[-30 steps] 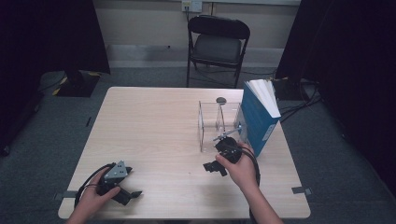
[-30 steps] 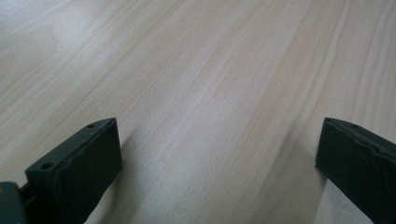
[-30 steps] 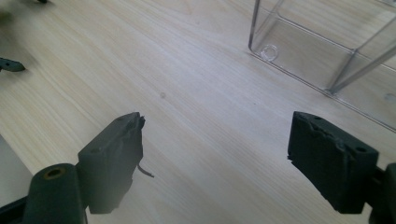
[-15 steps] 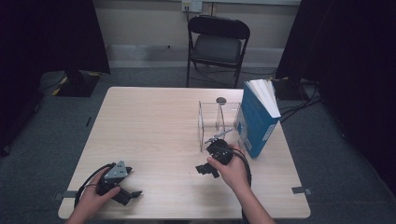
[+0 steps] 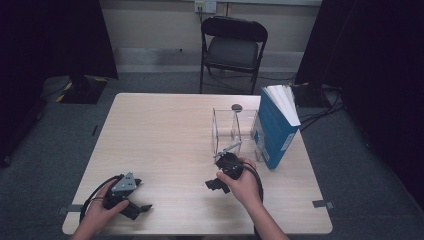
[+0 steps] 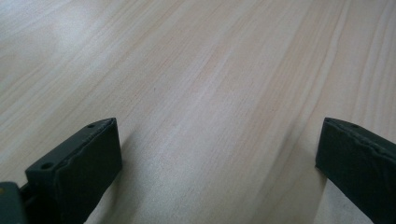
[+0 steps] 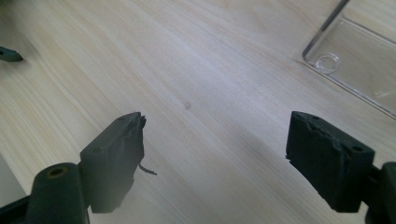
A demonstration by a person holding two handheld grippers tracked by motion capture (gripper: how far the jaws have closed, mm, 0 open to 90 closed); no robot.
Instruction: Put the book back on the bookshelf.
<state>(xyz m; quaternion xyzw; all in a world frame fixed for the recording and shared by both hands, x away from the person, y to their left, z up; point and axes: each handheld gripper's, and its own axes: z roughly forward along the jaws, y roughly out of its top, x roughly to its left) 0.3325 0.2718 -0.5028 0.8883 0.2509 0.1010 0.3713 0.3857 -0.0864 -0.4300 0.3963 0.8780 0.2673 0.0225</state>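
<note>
So the clear box point(image 5: 235, 131) stands mid-table with the blue book point(image 5: 276, 131) upright just beside it on the far side, and the right gripper point(image 5: 216, 184) sits just in front of the box's near corner, way closer than the left gripper point(image 5: 134, 207) parked low at the table's point(image 5: 160, 130) near-left edge. In the right gripper view the jaws are spread wide with nothing between them, angled down at bare wood, and the box's base point(image 7: 355, 65) lies ahead and off to that view's right. Left jaws are wide apart and empty too, almost flat on the table.

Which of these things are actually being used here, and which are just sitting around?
In use:
right gripper, open
clear plastic box beside it
tall blue book standing by the box

Lying about:
black folding chair
small dark round disc
left gripper, open
</note>
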